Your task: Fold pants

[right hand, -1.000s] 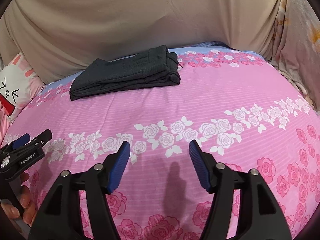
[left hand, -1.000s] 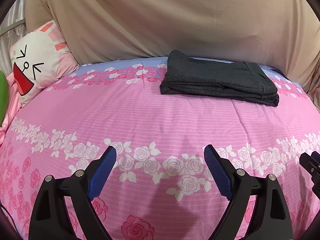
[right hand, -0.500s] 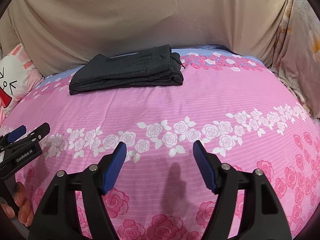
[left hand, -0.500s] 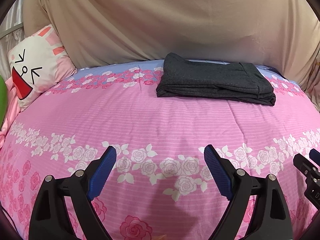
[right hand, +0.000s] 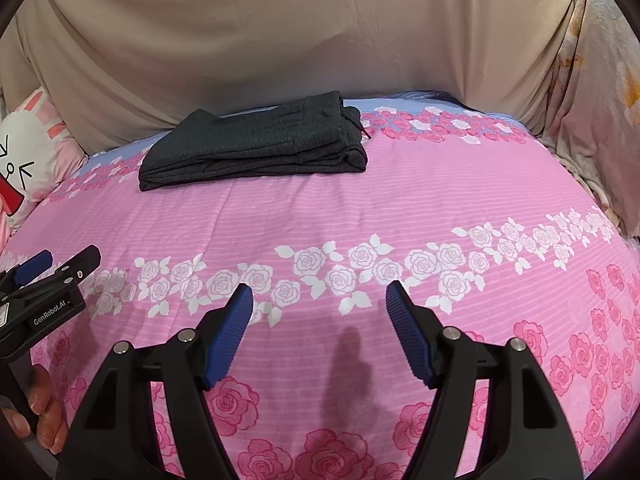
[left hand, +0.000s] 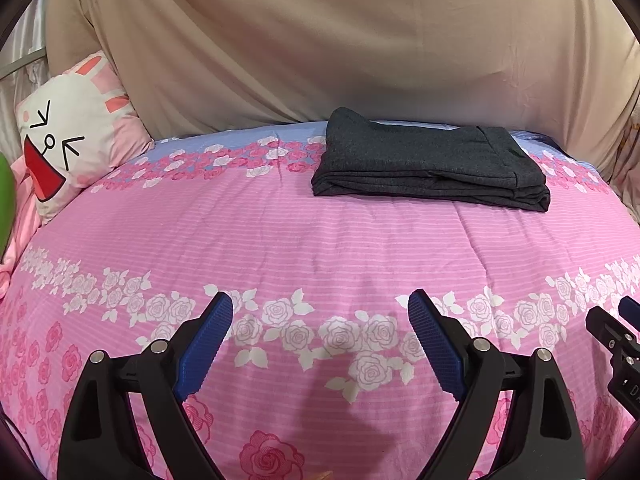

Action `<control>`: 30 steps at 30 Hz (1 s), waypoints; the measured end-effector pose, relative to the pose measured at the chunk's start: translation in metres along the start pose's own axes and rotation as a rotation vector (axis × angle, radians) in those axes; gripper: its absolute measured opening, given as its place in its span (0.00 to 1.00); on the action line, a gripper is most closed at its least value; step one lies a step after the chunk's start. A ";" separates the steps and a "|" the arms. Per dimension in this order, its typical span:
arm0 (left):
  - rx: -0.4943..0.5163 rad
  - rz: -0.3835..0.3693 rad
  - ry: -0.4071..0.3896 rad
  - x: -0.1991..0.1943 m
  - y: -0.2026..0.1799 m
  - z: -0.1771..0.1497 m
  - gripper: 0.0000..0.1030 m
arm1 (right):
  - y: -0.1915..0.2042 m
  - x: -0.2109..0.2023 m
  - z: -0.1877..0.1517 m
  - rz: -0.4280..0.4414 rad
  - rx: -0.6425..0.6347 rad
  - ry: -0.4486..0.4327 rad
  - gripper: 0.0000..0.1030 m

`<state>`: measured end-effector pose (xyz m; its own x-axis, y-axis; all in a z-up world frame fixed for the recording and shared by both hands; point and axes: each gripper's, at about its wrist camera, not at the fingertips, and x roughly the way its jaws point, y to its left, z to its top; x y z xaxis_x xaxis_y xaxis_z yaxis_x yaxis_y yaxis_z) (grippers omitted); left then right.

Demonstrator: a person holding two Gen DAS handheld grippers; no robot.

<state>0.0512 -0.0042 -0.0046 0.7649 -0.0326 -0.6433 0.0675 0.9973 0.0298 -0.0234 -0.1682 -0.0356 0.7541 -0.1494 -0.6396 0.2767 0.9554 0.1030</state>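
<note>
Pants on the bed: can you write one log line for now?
pants: folded, on bedspread | left gripper: open, empty | right gripper: open, empty

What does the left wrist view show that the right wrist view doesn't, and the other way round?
Only the left wrist view shows a green object at its left edge and the whole cartoon-face bunny pillow.

Only the right wrist view shows the dark drawstring at the pants' right end, the orange-blotched drape on the right, and fingers gripping the left claw's handle.

Both show the folded dark grey pants lying untouched on the pink rose-print bedspread, and both claws open, with the right claw empty.
</note>
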 end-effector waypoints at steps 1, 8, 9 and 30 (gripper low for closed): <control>0.001 0.001 -0.002 0.000 0.000 0.000 0.84 | 0.001 0.000 0.000 -0.002 0.002 0.000 0.65; 0.009 0.002 -0.013 -0.003 -0.001 0.000 0.84 | 0.000 0.000 0.000 0.000 0.001 -0.001 0.65; 0.008 0.002 -0.013 -0.003 -0.002 0.000 0.84 | 0.000 0.000 0.001 0.000 0.001 -0.001 0.65; 0.009 -0.059 -0.043 -0.005 0.001 -0.001 0.89 | 0.001 0.002 0.000 0.000 0.000 0.005 0.66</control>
<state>0.0465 -0.0035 -0.0018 0.7866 -0.0942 -0.6103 0.1187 0.9929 -0.0002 -0.0217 -0.1679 -0.0363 0.7509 -0.1484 -0.6435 0.2770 0.9553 0.1030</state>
